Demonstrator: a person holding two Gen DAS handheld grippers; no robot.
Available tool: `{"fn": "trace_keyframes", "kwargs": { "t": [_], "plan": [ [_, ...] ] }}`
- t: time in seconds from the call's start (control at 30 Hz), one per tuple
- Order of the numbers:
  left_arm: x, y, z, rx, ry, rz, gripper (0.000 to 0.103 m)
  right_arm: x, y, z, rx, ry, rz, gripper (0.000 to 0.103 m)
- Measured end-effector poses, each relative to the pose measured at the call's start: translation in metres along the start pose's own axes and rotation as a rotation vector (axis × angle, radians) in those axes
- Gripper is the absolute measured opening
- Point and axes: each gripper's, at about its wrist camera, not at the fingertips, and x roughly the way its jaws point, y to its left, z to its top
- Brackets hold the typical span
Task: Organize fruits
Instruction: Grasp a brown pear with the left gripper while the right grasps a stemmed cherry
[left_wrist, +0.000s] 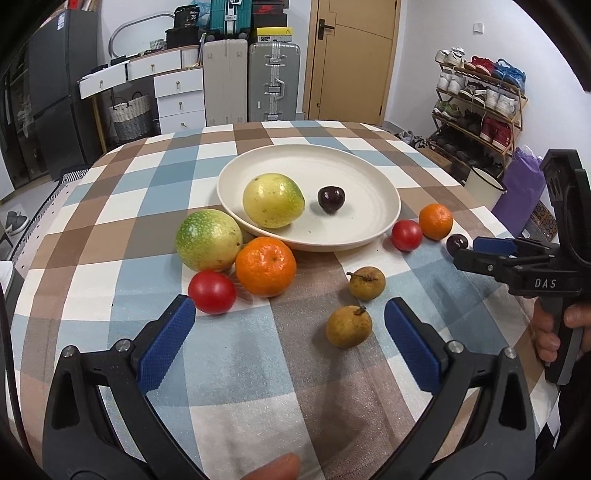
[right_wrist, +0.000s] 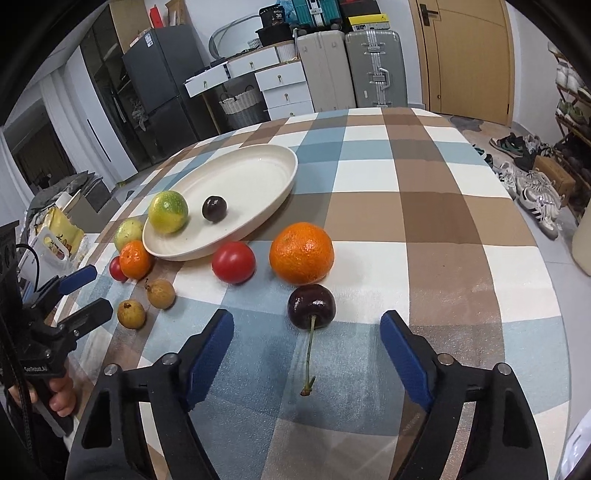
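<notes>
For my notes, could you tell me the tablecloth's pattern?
Tablecloth: blue, brown and white checks; right wrist view.

White capitals "DAS" are printed on the black body of the right gripper (left_wrist: 465, 253). The number "36" is shown on a dark box (right_wrist: 275, 15) stacked above the drawers. Other labels are too small to be read.

Cream plate (left_wrist: 369, 236), checked blue, brown and white tablecloth (left_wrist: 258, 387), 2 orange tangerines (left_wrist: 266, 266), blue gripper pads (right_wrist: 210, 354)

light: even, bright | shadows: soft | edges: fisheye-warped, dark corners
</notes>
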Motion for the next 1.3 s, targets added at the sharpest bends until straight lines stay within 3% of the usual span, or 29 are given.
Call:
{"fn": "trace_keyframes", "kwargs": {
  "t": [0.53,0.7,0.8,0.93,1.3],
  "plan": [
    [0.016,-0.015,-0.007,0.053,0.102,-0.089,0.1,0.008,0.012,0.003,-0.068,0.019,-0.028,0.07],
    [0.024,-0.011,-0.007,0.032,0.136,-0.102,0.088,0.009,0.014,0.004,-0.076,0.019,-0.027,0.066],
    [0.025,-0.012,-0.008,0.039,0.141,-0.103,0.081,0.008,0.015,0.004,-0.079,0.017,-0.027,0.054],
    [0.024,-0.014,-0.008,0.047,0.141,-0.113,0.072,0.008,0.012,0.005,-0.063,0.014,-0.022,0.053],
    [0.021,-0.014,-0.01,0.041,0.143,-0.19,0.026,0.008,0.009,0.005,-0.05,0.01,-0.021,0.046]
  ]
}}
